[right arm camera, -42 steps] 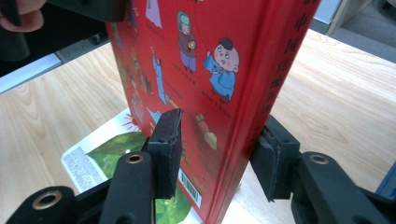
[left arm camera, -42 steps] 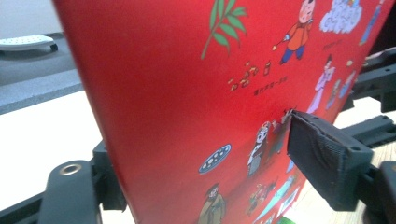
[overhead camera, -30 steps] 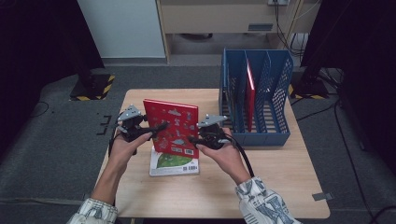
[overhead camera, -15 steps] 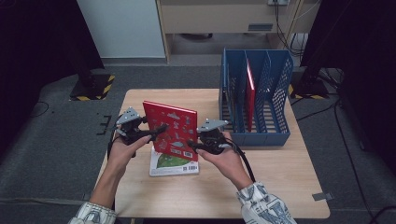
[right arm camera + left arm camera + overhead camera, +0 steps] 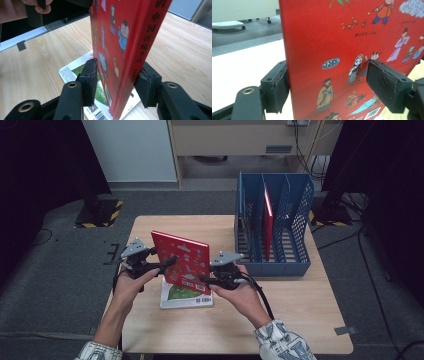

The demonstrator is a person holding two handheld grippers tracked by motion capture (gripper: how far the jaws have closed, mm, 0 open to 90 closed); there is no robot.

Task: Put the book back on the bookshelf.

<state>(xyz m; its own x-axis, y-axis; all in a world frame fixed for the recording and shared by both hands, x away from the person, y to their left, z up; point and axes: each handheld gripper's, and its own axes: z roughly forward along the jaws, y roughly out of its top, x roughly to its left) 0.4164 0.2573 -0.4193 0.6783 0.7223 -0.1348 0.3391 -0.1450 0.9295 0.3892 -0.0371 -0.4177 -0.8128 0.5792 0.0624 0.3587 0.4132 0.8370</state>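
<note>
A red picture book (image 5: pixel 186 251) stands upright over the wooden table (image 5: pixel 300 320), held from both sides. My left gripper (image 5: pixel 167 262) is shut on its left edge; its pads (image 5: pixel 278 87) press the back and the cover of the red book (image 5: pixel 324 37). At the lower right corner my right gripper (image 5: pixel 202 279) is shut across the spine of the red book (image 5: pixel 125 30), one pad (image 5: pixel 91 75) on each side. A second book (image 5: pixel 182 299) with a green and white cover lies flat on the table right under it, and appears again (image 5: pixel 75 72) in the right gripper view.
A blue mesh file rack (image 5: pixel 272 267) with several slots stands at the table's right rear, a thin red book (image 5: pixel 268 220) upright in one slot. Bare wood lies in front of the rack and toward the near right.
The red book has sunk a little and tipped slightly. Both hands have drifted a bit toward the near edge, still holding it.
</note>
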